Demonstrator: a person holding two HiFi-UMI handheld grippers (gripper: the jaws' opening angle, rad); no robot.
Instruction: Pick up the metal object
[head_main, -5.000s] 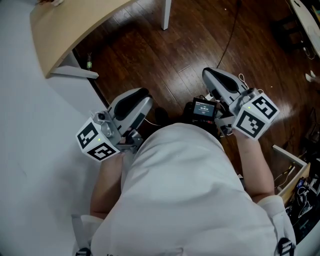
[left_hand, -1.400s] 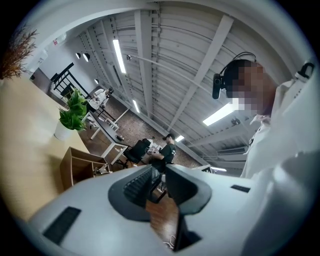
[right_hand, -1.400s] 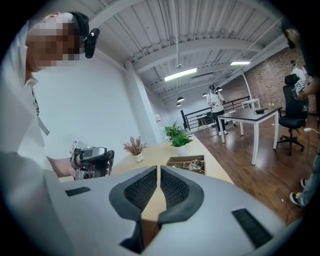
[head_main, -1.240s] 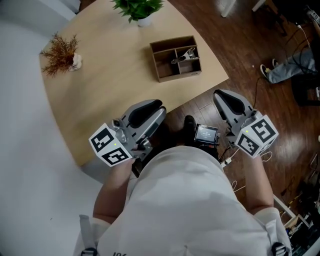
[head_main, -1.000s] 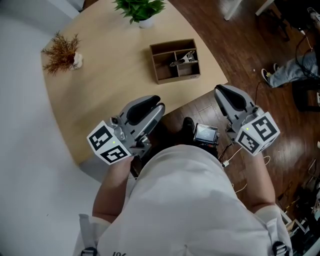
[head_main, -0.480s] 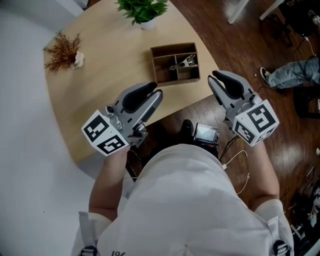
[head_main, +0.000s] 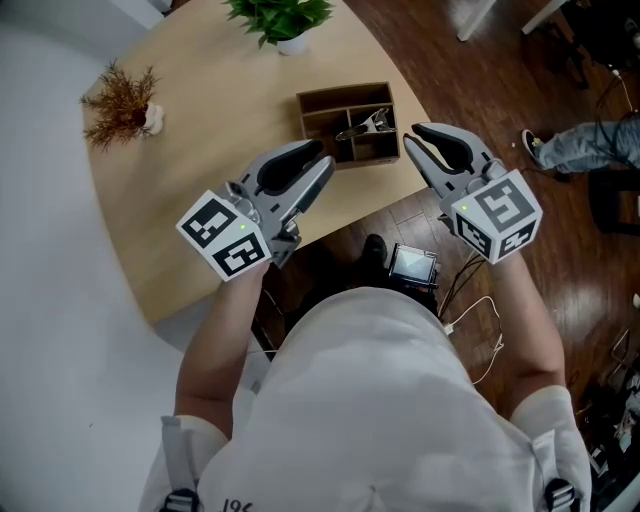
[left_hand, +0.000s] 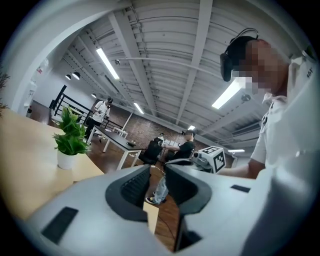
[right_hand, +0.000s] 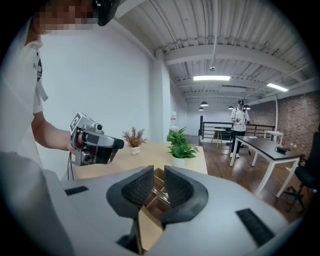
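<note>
Above the table (head_main: 190, 160), the right gripper (head_main: 412, 138), barely parted and empty like the left gripper (head_main: 325, 163), should be widened astride the metal object (head_main: 365, 122).

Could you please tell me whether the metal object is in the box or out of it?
In: the metal object lies inside one compartment of the box.

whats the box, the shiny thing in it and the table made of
The box looks like wood or brown board: matte, with thin flat walls and dividers. The shiny thing looks like bare metal: silvery, with bright glints. The table is pale wood or wood-look laminate, smooth and matte; I cannot tell which.
</note>
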